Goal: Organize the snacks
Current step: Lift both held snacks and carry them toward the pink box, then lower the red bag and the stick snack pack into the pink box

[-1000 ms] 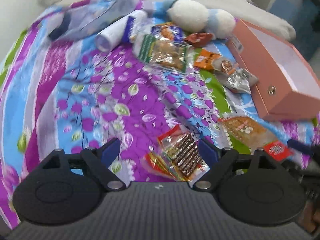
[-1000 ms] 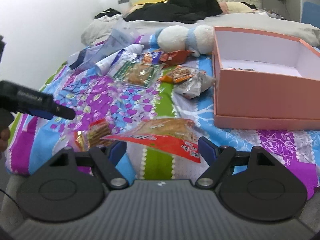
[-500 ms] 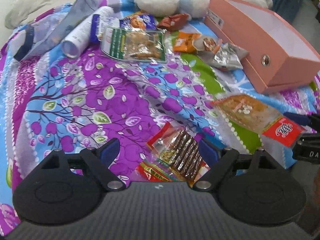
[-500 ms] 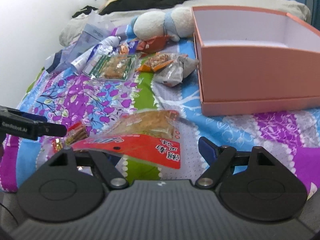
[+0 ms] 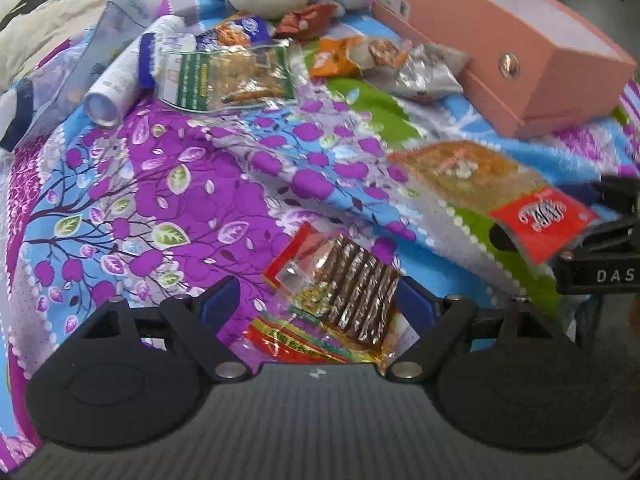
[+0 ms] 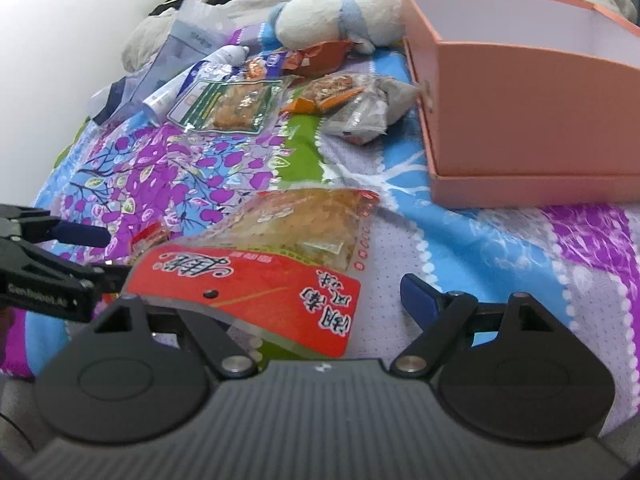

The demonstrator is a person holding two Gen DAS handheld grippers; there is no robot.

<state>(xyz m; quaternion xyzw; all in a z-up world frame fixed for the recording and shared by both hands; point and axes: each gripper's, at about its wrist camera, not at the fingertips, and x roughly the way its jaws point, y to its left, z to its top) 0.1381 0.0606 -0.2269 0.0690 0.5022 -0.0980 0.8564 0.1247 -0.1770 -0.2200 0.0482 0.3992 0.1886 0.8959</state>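
Barely started: pink box (image 6: 520,92) looks empty, snacks strewn on bed (image 5: 168,200), left claw (image 5: 316,304) and right claw (image 6: 288,300) both open around packets.

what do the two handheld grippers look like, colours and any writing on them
Both the left gripper and the right gripper are matte black, with a ribbed grey-black body, two rounded disc-shaped housings, silver pivot screws and dark blue fingertips. White lettering runs along their sides, partly legible: "DAS" on one, something like "GenRobot.AI" on the other. No sleeves visible.
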